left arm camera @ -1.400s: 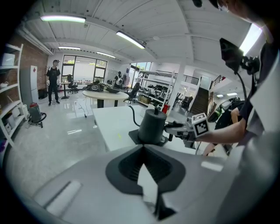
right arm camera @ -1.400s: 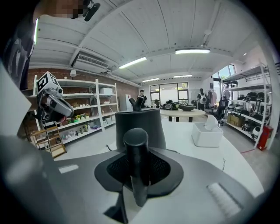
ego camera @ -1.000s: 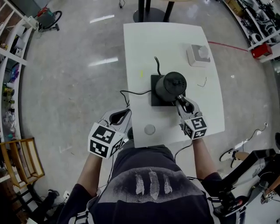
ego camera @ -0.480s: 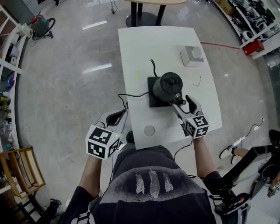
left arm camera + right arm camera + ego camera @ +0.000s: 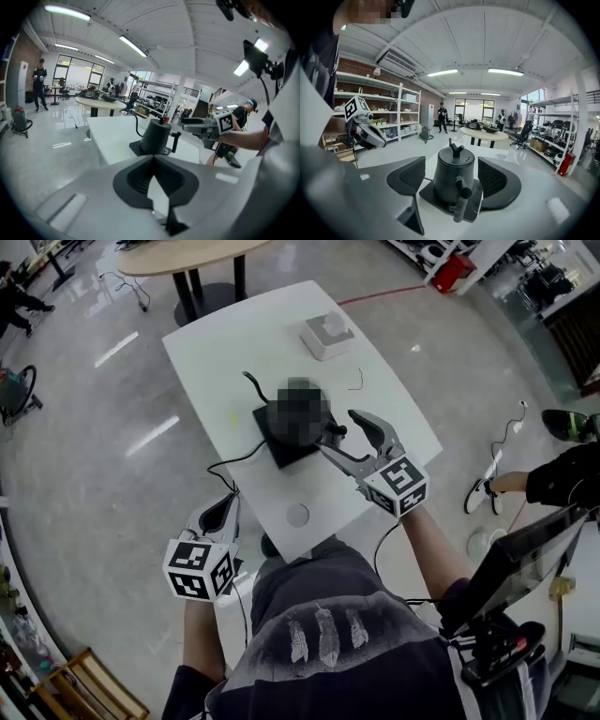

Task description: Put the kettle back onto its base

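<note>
Okay, the kettle [image 5: 451, 176] sits upright on its base [image 5: 436, 199], so the job looks done. My right gripper [image 5: 339, 432] has just been opening: jaws spread wide either side of the kettle's handle [image 5: 460, 201], pads off it. The handle points straight back at that gripper, sloping down. My left gripper [image 5: 153, 159], jaws pressed together, hangs well away from the kettle, so the right is nearer.

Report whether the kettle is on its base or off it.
On it: the kettle stands upright, its bottom flat on the square black base.
</note>
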`<state>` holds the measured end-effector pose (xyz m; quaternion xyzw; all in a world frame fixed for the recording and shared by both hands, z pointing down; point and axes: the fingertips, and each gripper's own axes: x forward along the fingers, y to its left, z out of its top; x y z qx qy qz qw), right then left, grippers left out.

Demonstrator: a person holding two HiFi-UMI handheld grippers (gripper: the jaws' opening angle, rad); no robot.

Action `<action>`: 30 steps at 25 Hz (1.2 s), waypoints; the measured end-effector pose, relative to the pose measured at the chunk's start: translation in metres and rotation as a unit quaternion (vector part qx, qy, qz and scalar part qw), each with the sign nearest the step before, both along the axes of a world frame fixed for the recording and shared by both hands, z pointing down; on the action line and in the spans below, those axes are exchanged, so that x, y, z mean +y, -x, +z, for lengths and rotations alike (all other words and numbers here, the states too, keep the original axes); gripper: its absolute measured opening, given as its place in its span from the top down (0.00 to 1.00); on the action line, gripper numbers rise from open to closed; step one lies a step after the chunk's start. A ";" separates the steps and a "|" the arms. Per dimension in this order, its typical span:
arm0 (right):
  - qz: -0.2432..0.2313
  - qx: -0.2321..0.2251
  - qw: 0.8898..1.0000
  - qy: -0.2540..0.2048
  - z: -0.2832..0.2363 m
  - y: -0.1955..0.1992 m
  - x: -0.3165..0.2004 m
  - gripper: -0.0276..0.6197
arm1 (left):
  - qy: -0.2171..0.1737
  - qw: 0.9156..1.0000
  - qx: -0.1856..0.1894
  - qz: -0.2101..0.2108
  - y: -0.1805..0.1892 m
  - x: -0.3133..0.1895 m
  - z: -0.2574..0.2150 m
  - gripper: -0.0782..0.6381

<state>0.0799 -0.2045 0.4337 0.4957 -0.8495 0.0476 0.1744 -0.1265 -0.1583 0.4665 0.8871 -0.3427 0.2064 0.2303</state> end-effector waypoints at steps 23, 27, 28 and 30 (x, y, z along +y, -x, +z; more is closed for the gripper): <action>0.001 -0.068 0.997 -0.043 -0.061 -0.026 0.074 0.95 | -0.038 0.998 -0.041 0.039 -0.047 0.040 -0.045 0.89; -0.004 -0.081 0.996 -0.033 -0.051 -0.038 0.094 0.95 | -0.044 0.997 -0.050 0.037 -0.065 0.059 -0.048 0.89; -0.004 -0.086 0.996 -0.033 -0.050 -0.043 0.099 0.95 | -0.045 0.997 -0.051 0.039 -0.070 0.064 -0.049 0.89; -0.006 -0.107 0.994 -0.028 -0.047 -0.052 0.107 0.95 | -0.050 0.996 -0.054 0.041 -0.081 0.072 -0.051 0.89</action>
